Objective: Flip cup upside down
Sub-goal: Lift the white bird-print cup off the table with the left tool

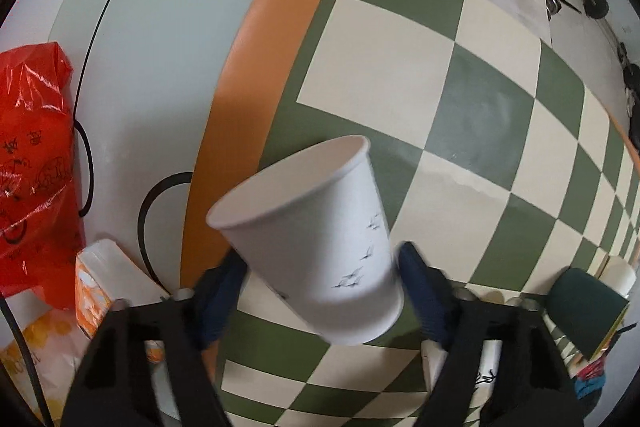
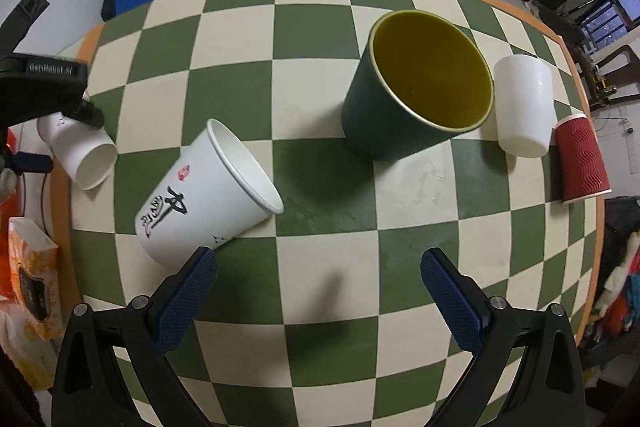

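Observation:
My left gripper (image 1: 320, 267) is shut on a white paper cup (image 1: 316, 243) with small bird drawings, held tilted above the checkered table, mouth pointing up and away. The same cup (image 2: 86, 157) shows at the far left in the right wrist view, under the left gripper's black body (image 2: 40, 87). My right gripper (image 2: 318, 267) is open and empty above the table's near side. A white cup with black calligraphy (image 2: 208, 191) stands just beyond its left finger. A dark green cup with a yellow inside (image 2: 416, 87) stands upright at centre right.
A white plastic cup (image 2: 524, 107) and a red ribbed cup (image 2: 580, 159) stand upside down at the right edge. The green-and-cream checkered cloth (image 2: 328, 171) covers the orange-rimmed table. A tissue pack (image 2: 32, 267) and a red plastic bag (image 1: 32, 155) lie left of the table.

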`<state>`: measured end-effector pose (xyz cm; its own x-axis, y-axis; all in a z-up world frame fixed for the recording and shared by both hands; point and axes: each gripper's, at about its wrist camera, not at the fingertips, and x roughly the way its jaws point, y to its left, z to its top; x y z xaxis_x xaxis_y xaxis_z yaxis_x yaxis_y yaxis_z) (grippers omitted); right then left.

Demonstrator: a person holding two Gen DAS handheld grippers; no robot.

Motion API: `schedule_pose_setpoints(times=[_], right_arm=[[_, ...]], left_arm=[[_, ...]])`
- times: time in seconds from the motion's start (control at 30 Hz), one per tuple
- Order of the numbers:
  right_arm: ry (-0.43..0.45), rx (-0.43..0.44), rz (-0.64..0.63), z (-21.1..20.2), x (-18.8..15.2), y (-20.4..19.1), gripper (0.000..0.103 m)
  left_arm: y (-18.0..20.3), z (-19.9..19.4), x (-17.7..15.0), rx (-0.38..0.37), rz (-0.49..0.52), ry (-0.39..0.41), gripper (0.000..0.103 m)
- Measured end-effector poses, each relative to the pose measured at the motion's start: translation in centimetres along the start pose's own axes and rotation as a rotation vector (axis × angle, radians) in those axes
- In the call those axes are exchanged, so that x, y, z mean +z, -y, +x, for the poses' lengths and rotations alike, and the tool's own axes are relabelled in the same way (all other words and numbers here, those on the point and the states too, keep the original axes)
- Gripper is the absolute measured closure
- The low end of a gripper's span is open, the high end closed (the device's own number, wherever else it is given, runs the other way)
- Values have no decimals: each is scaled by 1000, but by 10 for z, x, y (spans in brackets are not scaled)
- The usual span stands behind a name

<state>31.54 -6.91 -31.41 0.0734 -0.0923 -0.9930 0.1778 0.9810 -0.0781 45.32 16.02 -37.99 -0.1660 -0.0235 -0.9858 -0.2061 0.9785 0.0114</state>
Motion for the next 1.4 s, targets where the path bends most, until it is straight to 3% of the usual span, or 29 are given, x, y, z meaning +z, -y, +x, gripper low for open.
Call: schedule_pose_setpoints(times=[0.1,0.43,0.63,0.87,1.23,1.4], right_arm=[[-2,-9,5,-1,-2,2,0],[-4,-12,-1,-9,-20,20,0],[-17,-18,-30,-16,-57,48,0],[-56,-26,-55,-16,-117,105,0],[-142,-50,-43,3,-201,206,0],[-163,-58,-46,14,-219,232,0]], left_arm=[[2,-5,-9,22,31,32,40],[6,-34,-86,105,182,117,41],[10,-40,-177,91,243,92,41],[47,-27,-301,41,325,29,41],[136,18,-401,-32,395,-89,41],[164,33,-414,-6,443,-99,41]])
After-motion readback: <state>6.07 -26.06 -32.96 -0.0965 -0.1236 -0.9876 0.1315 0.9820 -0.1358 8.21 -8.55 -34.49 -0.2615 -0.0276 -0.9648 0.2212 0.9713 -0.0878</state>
